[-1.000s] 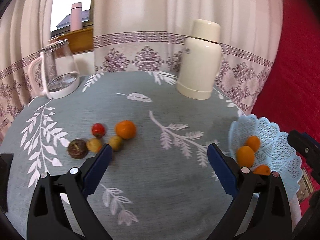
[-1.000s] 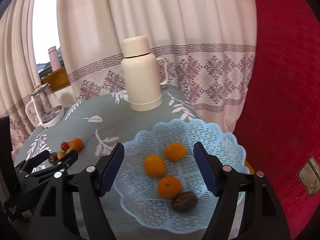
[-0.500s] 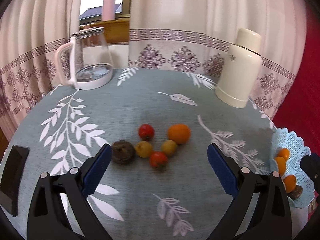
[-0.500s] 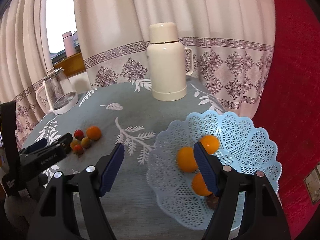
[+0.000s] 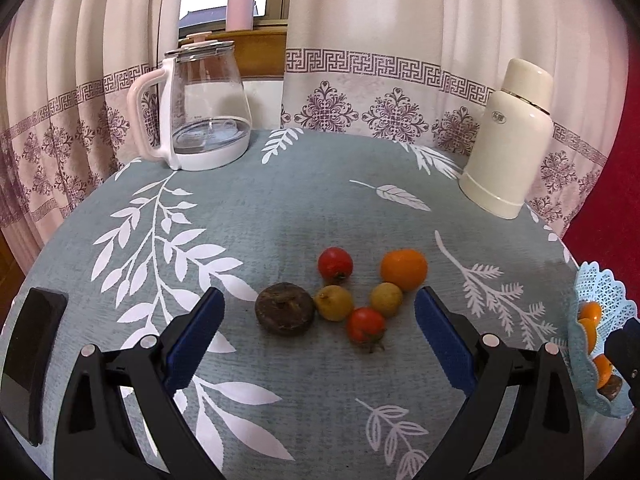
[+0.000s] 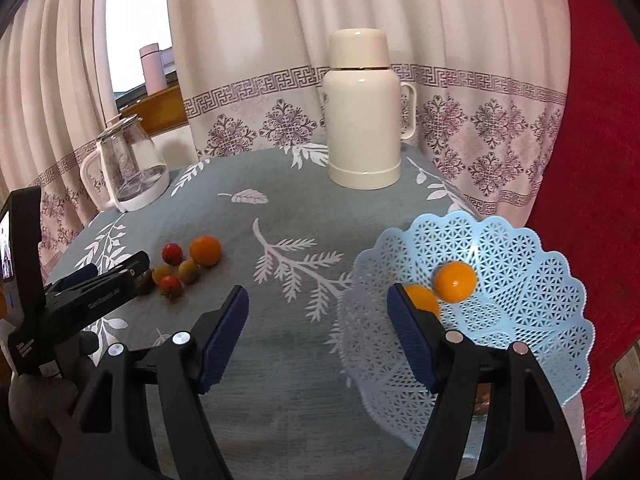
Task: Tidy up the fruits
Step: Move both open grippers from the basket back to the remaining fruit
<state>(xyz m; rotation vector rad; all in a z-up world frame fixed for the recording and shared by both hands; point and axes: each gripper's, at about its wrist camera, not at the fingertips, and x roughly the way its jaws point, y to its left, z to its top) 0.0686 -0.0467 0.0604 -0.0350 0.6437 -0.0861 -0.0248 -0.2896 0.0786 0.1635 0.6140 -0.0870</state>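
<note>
left wrist view shows the loose fruit cluster up close on the grey-green leaf-print tablecloth: a wrinkled dark brown fruit, two small yellowish round fruits, two glossy red tomatoes, one smooth orange. they sit tight together, just ahead of the left gripper, whose blue-padded jaws stand wide and hold nothing. the basket is only a sliver at the right edge here.

right wrist view gives the whole basket: pale blue plastic lattice, scalloped rim, two oranges seen inside, one partly behind a blue pad. the right gripper hangs over the table by the basket's left rim, tilted down, jaws wide, nothing between them. it also catches the left gripper from the side, held in a grey-gloved hand.

both views: cream thermos, glass kettle with pink handle, at the table's far side.
</note>
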